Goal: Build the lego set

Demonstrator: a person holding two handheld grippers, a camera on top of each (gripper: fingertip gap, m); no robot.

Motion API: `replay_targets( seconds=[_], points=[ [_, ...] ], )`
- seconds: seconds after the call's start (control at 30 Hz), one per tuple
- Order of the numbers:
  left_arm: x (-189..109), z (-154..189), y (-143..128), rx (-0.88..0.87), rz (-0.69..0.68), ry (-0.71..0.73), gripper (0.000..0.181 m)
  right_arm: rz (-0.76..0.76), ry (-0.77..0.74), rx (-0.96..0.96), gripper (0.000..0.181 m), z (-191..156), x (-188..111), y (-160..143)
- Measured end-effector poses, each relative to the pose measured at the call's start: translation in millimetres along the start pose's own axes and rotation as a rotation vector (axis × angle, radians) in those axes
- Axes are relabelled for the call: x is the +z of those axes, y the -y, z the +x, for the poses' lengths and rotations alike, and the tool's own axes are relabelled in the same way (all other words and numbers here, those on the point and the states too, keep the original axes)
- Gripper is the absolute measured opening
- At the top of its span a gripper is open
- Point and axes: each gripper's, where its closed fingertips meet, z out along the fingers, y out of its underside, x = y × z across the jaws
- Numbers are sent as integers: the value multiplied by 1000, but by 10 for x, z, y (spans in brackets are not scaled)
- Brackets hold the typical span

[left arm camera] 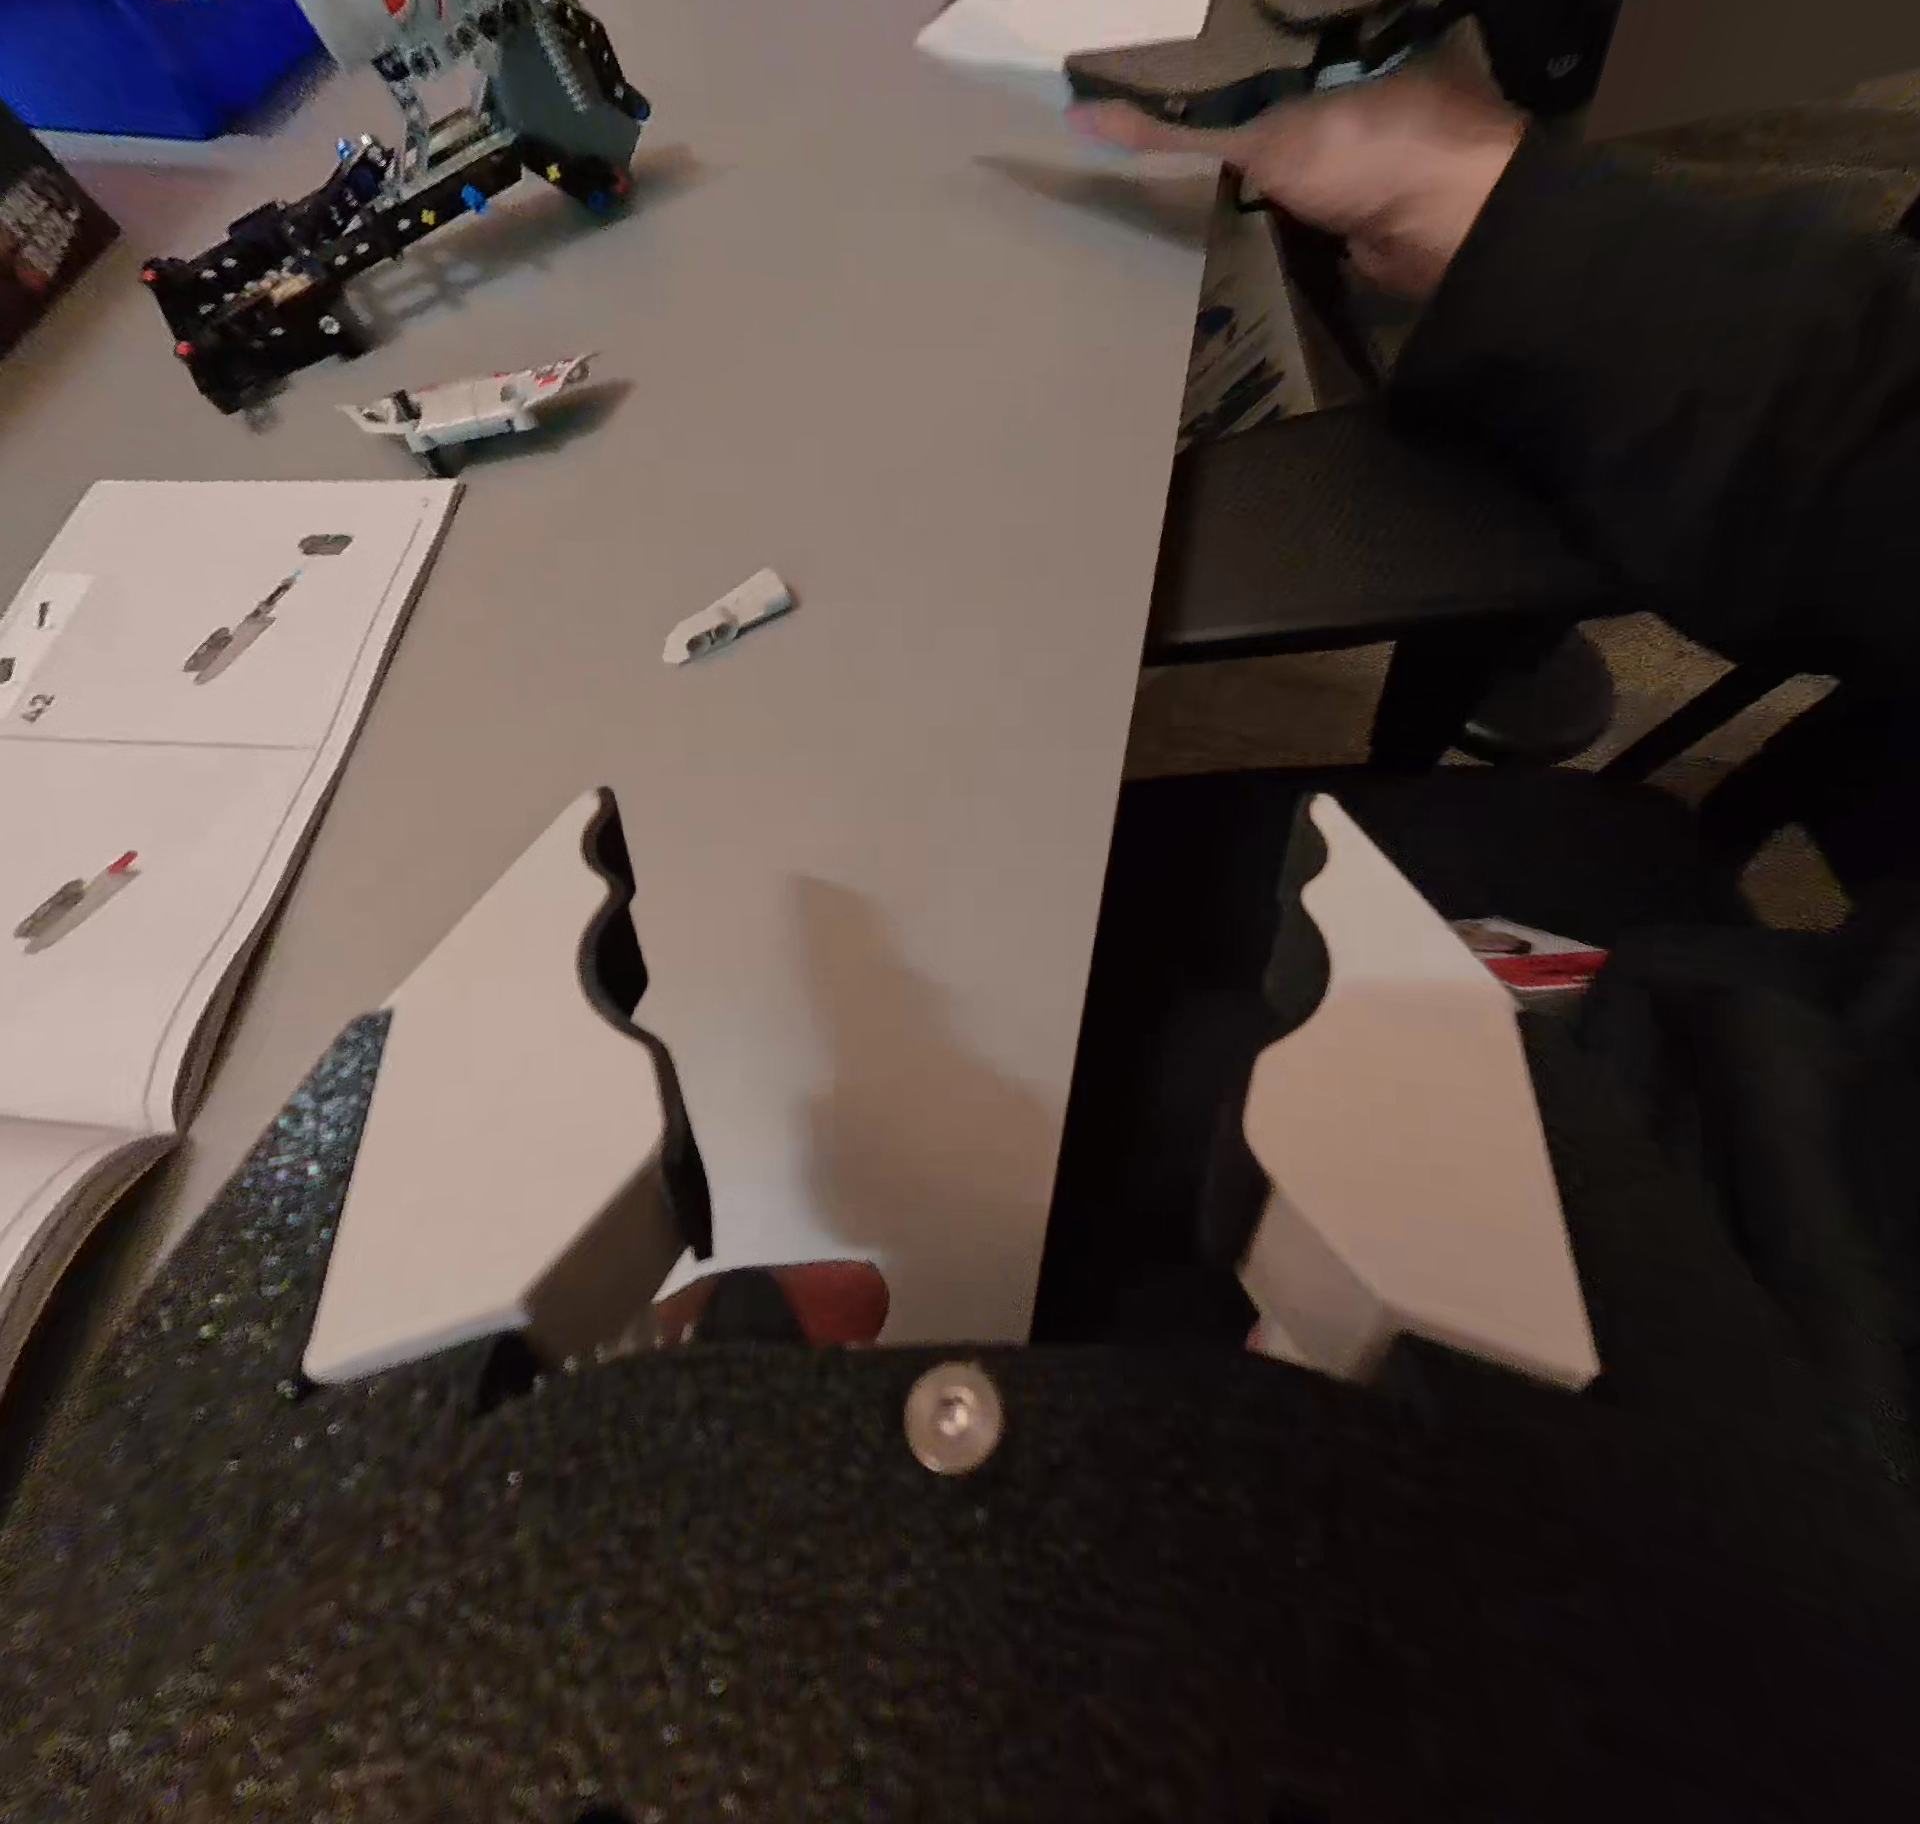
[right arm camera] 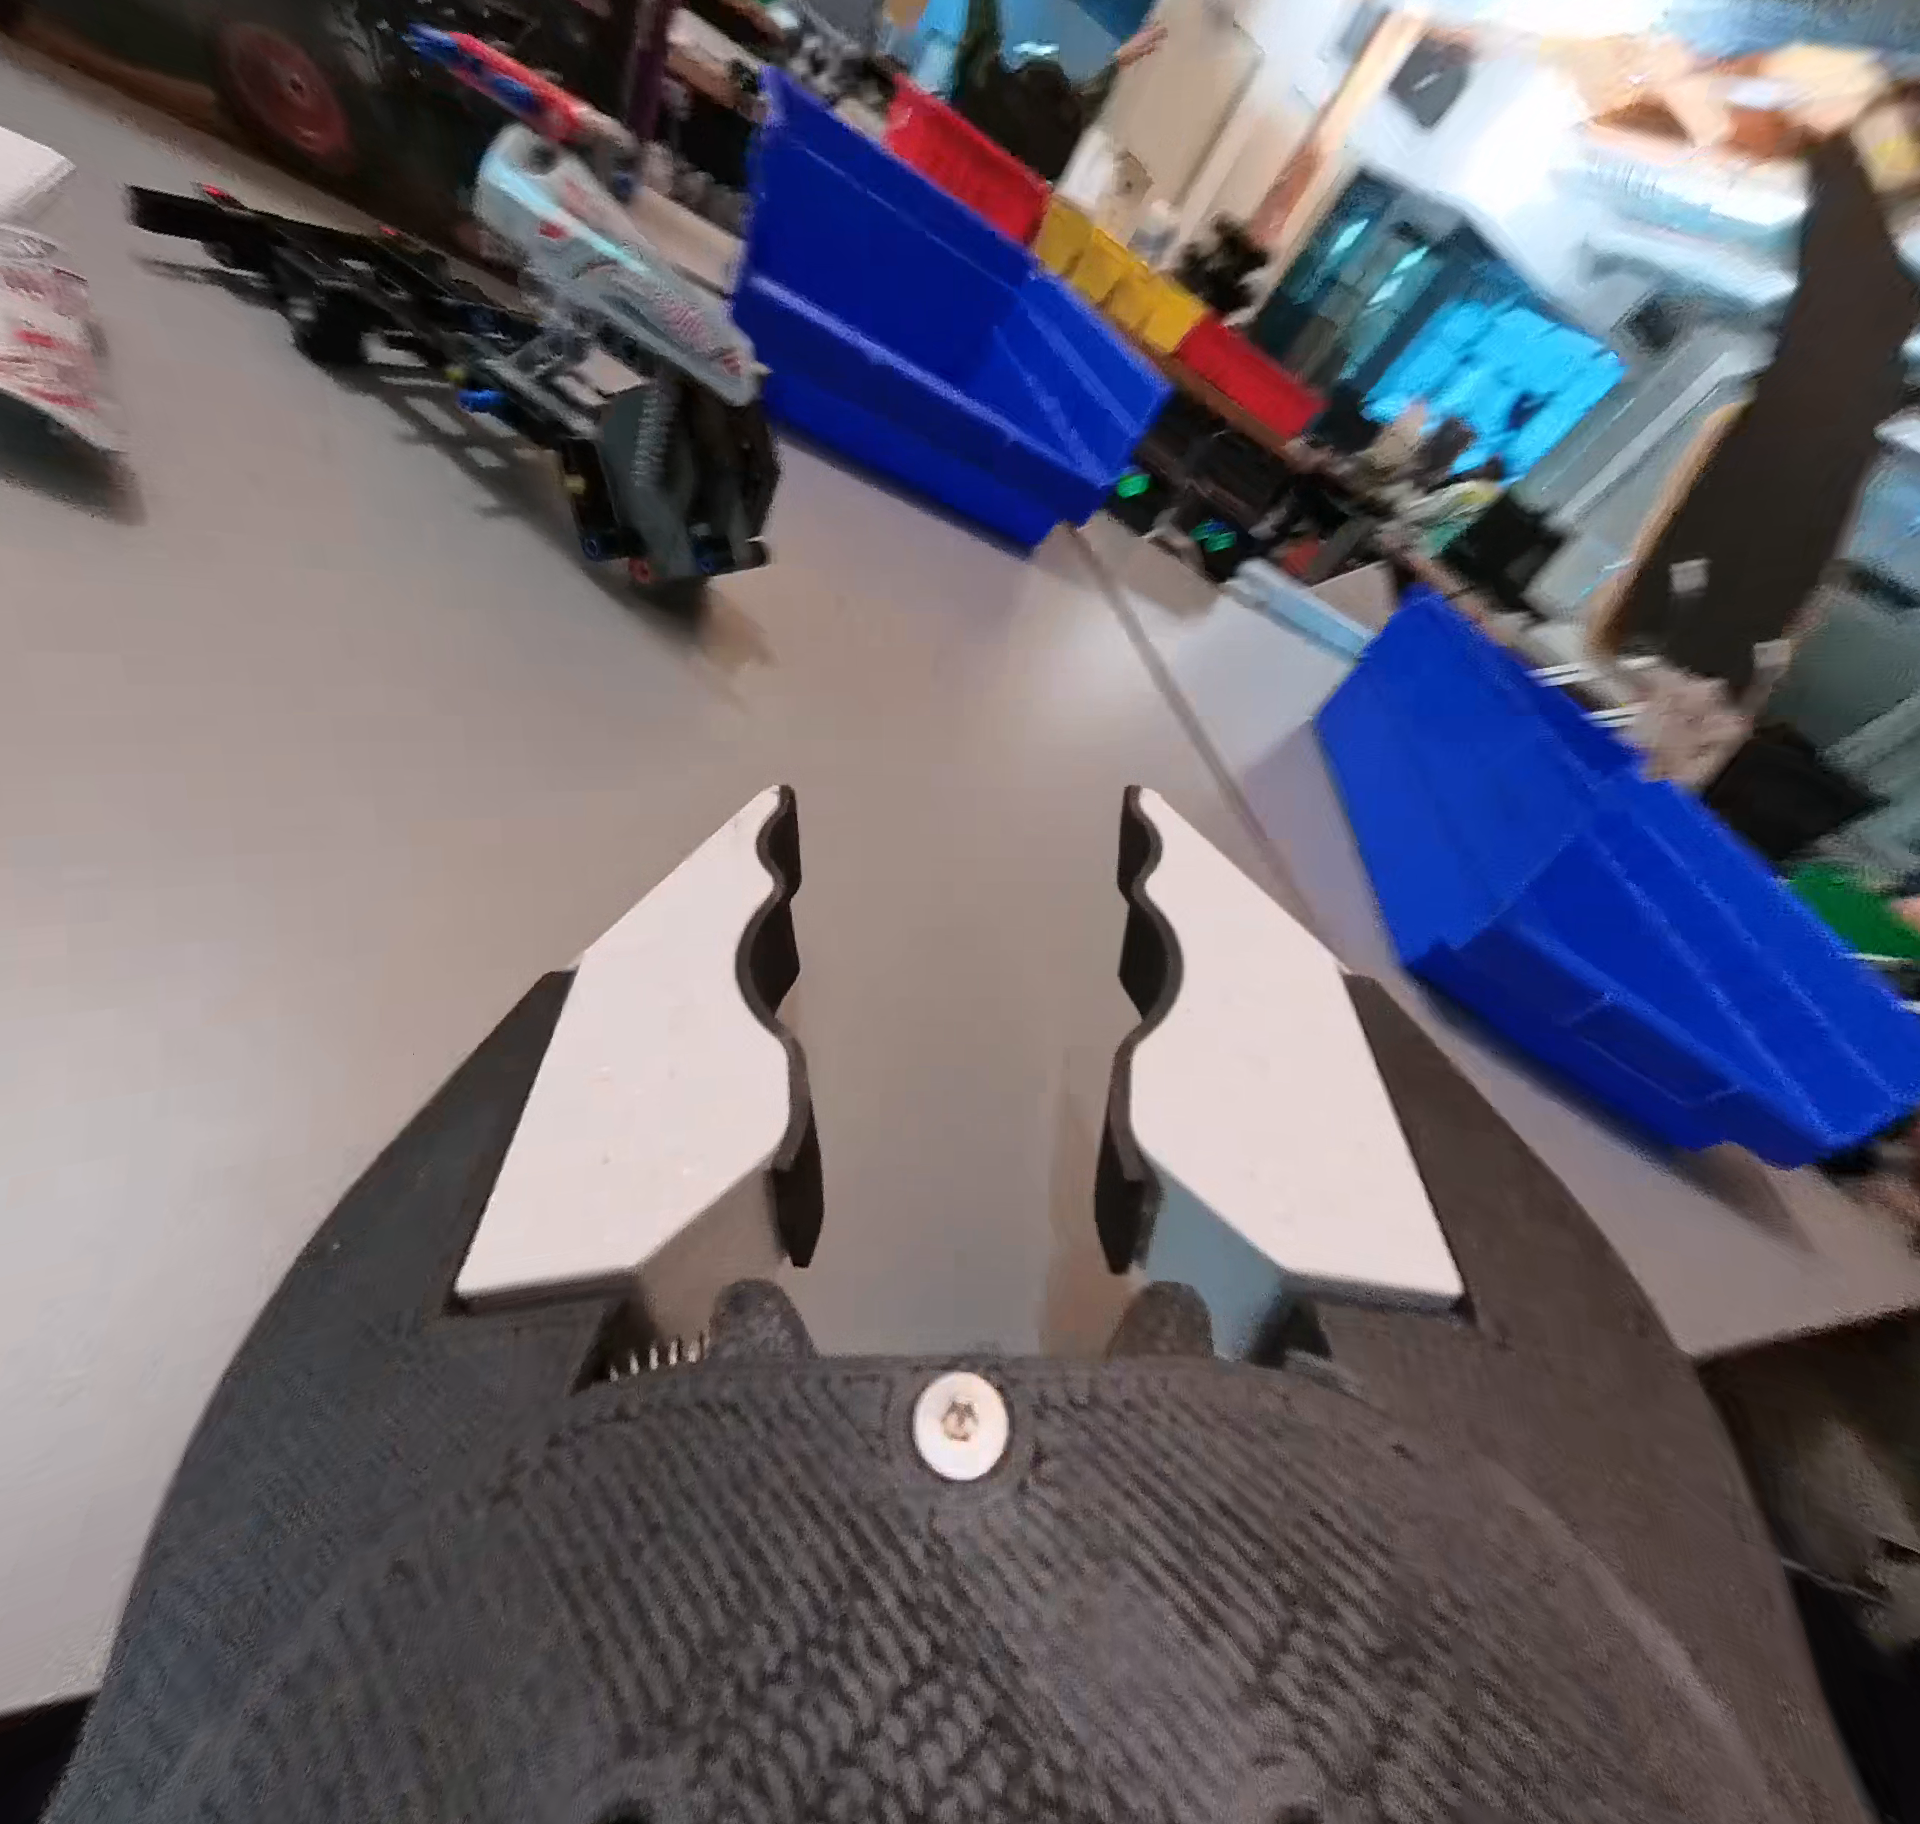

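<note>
Presently the left gripper (left arm camera: 961, 953) stands wide open and holds nothing, its near finger over the grey bench (left arm camera: 883, 424) and its far finger past the bench edge. The right gripper (right arm camera: 961, 943) is also parted, by a narrower gap, empty and clear of the bench; in the left wrist view it shows far off at the upper right (left arm camera: 1049, 29), held by a hand (left arm camera: 1351, 164) in a dark sleeve.

Printed markings appear on the model and on the open instruction booklet (left arm camera: 187, 735); they are not transcribed.

A small grey lego piece (left arm camera: 727, 619) lies ahead of the left gripper, well apart from it. Farther off lie a white panel assembly (left arm camera: 478, 403) and the black-framed lego model (left arm camera: 395, 185). From the right gripper, the model (right arm camera: 499, 351) sits ahead to the left, with blue bins (right arm camera: 914, 320) just beyond it.
</note>
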Motion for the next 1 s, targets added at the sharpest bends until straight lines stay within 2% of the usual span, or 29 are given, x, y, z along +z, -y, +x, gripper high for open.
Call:
replay_targets(
  seconds=[0.1,0.27,0.47,0.57,0.63,0.73,0.83,0.9,1.0],
  points=[
    [-45,74,-21,-45,38,-18,121,35,-92,-4,61,180,-146,66],
    [-233,109,6,-109,163,71,115,34,-144,17,71,285,-421,33],
    [-753,151,-48,-228,324,193,114,54,-83,-20,80,216,-852,-103],
    [-1010,333,-149,-291,381,210,111,89,-82,-12,79,268,-1093,-133],
    [-1070,589,-155,-315,419,154,111,99,-70,-5,79,259,-1220,-148],
    [-974,1116,-109,-290,432,-33,115,116,-82,-28,76,283,-1339,-103],
    [-813,1589,-95,-240,389,-224,116,127,-96,26,72,285,-1268,-34],
    [-700,1700,-151,-217,309,-283,119,81,-68,2,75,158,-1146,-79],
    [-593,1487,-173,-164,246,-245,117,63,-51,-11,76,37,-976,-87]
  ],
)
